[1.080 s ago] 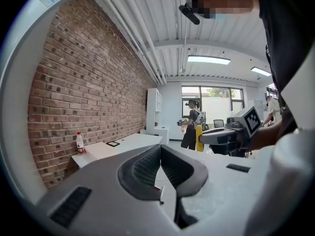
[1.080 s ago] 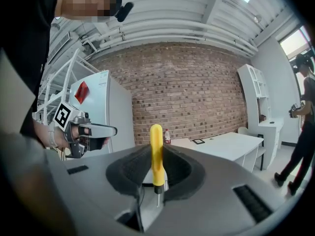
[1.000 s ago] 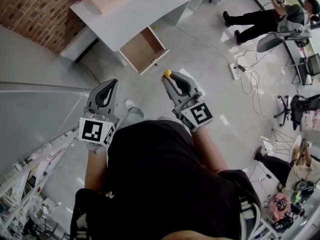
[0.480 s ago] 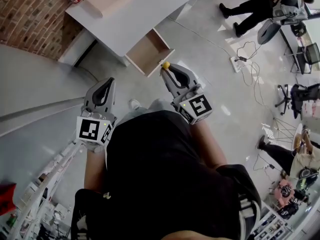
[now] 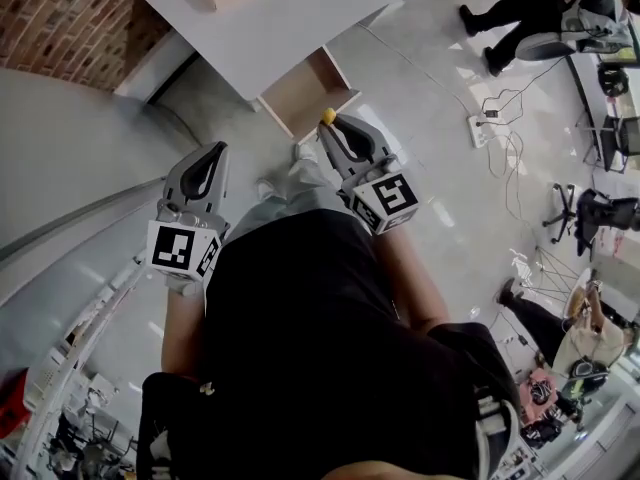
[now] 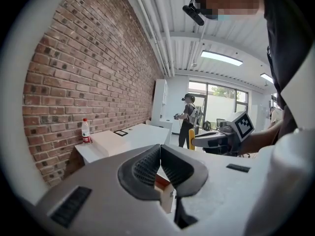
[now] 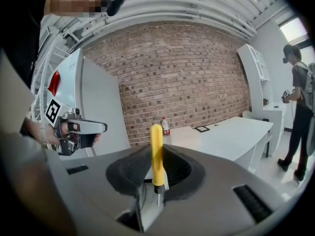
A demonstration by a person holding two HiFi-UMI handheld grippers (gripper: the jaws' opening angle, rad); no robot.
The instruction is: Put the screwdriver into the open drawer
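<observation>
My right gripper [image 5: 331,123] is shut on a yellow-handled screwdriver [image 5: 327,116], which stands upright between the jaws [image 7: 156,136] with its short metal tip pointing down. In the head view the handle hovers just beside the front corner of the open wooden drawer [image 5: 300,92], which is pulled out from under the white desk [image 5: 270,18]. My left gripper [image 5: 214,154] hangs to the left over the grey floor with its jaws together and nothing in them. The left gripper view looks over its own jaws [image 6: 160,149] towards the desk [image 6: 129,137].
A water bottle [image 7: 165,126] stands on the desk's far end against the brick wall [image 5: 60,18]. A grey panel [image 5: 70,158] rises at the left. A power strip with cables [image 5: 483,128] lies on the floor to the right, where several people and office chairs [image 5: 575,213] are.
Both grippers have moved forward towards the desk. The screwdriver's handle, earlier well short of the drawer, now sits at its front corner. Both grips are unchanged.
</observation>
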